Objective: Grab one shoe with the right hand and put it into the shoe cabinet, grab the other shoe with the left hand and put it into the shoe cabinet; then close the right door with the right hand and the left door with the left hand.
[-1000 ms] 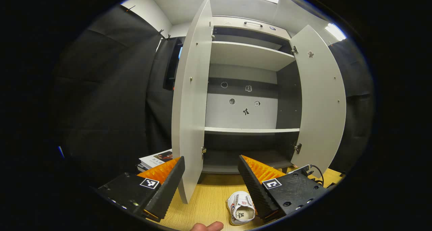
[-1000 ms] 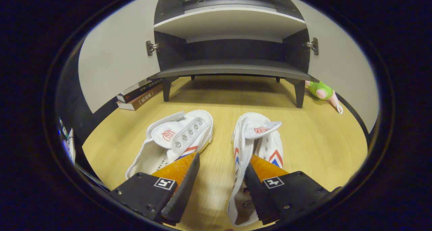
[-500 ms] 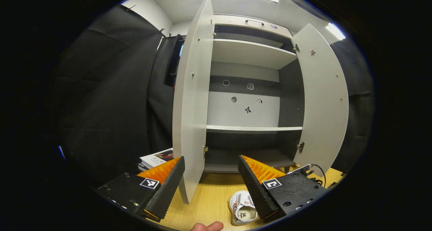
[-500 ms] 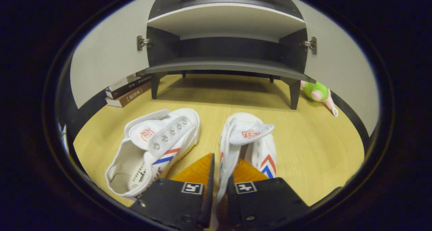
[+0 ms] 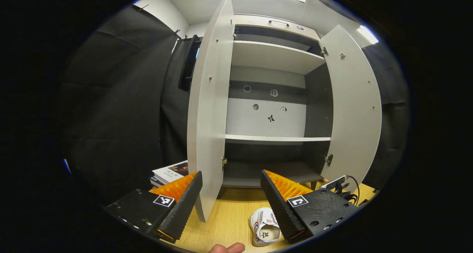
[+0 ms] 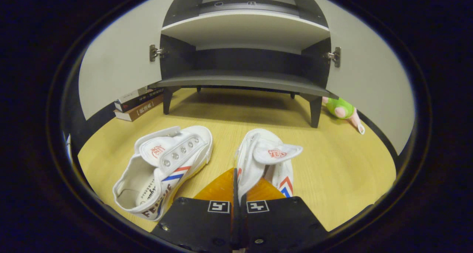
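Observation:
Two white canvas shoes with red and blue stripes lie on the wooden table in front of the open shoe cabinet. In the right gripper view, my right gripper is shut on the side wall of the right-hand shoe, with both fingers pressed on it. The other shoe lies free just to its left. In the left gripper view, my left gripper hovers open with nothing between its fingers, facing the cabinet. One shoe shows below its right finger.
Both cabinet doors stand wide open: the left door and the right door. A stack of books lies left of the cabinet, and a green plush toy lies to its right. A person's fingertip shows at the bottom.
My right gripper has shut, from open around the right-hand shoe's side wall to pressed tight on it. The left gripper has barely moved and stays open.

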A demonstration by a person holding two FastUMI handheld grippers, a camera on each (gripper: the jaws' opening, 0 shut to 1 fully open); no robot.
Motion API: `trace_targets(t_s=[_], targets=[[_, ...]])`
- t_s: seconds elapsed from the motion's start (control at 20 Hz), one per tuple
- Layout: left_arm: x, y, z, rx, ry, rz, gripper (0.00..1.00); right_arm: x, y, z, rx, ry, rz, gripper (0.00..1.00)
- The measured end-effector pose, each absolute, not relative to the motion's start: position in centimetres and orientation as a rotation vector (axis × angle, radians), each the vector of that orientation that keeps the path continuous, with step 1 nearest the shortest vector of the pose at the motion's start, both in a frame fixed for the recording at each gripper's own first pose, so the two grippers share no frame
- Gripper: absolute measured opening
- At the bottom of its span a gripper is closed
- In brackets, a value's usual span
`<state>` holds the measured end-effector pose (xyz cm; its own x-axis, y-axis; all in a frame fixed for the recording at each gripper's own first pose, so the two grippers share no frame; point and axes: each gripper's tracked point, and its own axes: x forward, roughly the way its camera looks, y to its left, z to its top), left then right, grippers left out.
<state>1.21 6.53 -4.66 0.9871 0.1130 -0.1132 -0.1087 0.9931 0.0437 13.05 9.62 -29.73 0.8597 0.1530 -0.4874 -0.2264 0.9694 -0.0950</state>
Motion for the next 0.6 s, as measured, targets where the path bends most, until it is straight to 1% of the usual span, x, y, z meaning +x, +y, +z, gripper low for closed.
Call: trace_targets(t_s=[0.25, 0.6], targets=[[1.2, 5.8, -4.4, 0.037, 0.101, 0.1, 0.95, 11.8, 7.7, -26.1, -0.139, 0.436, 0.192, 0.03], [1.4, 4.6, -4.4, 0.033, 0.089, 0.085, 0.95, 8.7, 6.6, -16.7, -0.126, 0.31, 0.21, 0.04]])
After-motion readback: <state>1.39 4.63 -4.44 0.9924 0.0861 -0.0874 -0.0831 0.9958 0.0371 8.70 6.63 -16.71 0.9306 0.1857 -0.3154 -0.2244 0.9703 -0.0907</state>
